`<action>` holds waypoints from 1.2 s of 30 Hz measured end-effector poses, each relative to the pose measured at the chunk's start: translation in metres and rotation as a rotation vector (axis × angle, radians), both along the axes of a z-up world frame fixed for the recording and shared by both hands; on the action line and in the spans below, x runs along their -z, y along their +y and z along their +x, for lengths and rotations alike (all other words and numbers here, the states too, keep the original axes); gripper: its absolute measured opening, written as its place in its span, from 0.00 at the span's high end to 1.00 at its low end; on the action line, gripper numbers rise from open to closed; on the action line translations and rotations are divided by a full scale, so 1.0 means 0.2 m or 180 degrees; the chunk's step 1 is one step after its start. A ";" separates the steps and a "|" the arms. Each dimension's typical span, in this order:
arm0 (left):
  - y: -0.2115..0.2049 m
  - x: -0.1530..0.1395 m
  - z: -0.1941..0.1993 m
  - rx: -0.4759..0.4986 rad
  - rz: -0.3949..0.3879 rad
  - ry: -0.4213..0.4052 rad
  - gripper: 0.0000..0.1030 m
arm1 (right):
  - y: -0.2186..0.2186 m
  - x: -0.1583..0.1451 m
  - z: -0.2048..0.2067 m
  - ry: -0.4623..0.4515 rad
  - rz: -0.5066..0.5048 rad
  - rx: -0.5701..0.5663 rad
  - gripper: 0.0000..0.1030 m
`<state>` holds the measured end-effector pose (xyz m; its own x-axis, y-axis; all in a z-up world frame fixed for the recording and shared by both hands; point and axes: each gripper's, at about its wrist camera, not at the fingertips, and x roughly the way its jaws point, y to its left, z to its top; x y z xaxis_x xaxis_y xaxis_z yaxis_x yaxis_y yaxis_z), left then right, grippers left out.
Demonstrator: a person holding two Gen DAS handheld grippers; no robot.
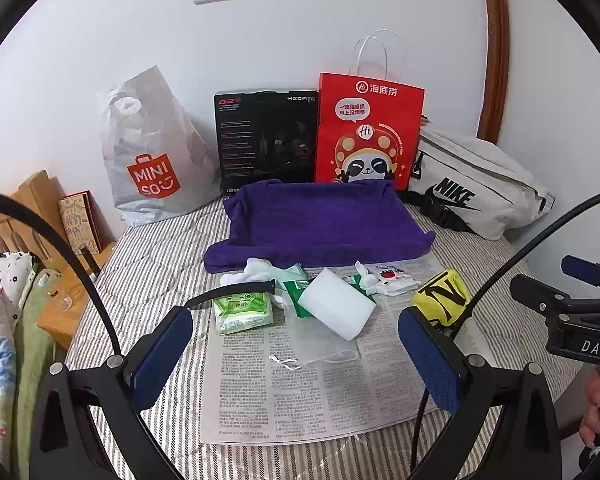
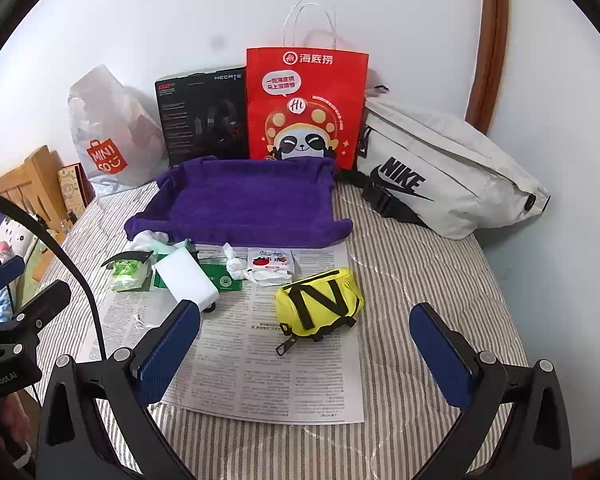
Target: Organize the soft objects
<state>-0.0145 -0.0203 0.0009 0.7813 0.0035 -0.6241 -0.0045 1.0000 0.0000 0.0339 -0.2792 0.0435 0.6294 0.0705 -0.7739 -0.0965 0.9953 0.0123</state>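
Observation:
Small soft things lie on a newspaper (image 1: 300,392) on the striped bed: a white sponge block (image 1: 336,308) (image 2: 186,280), a green wipes pack (image 1: 242,312) (image 2: 126,276), a yellow pouch with black straps (image 1: 444,296) (image 2: 318,302), a white packet with a red print (image 1: 392,278) (image 2: 270,264), white cloth (image 1: 252,270) and a clear mesh bag (image 1: 320,344). A purple towel tray (image 1: 320,224) (image 2: 248,204) lies behind them. My left gripper (image 1: 296,352) is open and empty, above the newspaper. My right gripper (image 2: 308,344) is open and empty, just in front of the yellow pouch.
Against the wall stand a Miniso plastic bag (image 1: 152,152), a black Hecate box (image 1: 266,140), a red paper bag (image 1: 368,132) and a white Nike bag (image 1: 476,188). A wooden headboard (image 1: 32,200) and bedding (image 1: 4,320) are at the left.

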 end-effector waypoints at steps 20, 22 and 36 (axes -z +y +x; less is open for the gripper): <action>0.00 -0.01 -0.01 0.0029 -0.0003 0.0031 0.00 | 0.02 0.01 0.00 0.0001 0.0002 0.0004 0.00; 0.00 -0.01 -0.01 0.0031 -0.0006 0.0031 0.00 | 0.02 0.01 0.00 -0.0007 0.0003 0.0010 0.00; 0.01 -0.01 -0.02 0.0019 -0.0003 0.0051 0.00 | 0.03 0.01 0.00 0.0005 -0.0002 -0.0014 0.00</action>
<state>-0.0176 -0.0185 0.0023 0.7712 -0.0015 -0.6366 0.0013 1.0000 -0.0008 0.0340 -0.2724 0.0421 0.6280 0.0727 -0.7748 -0.1008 0.9948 0.0117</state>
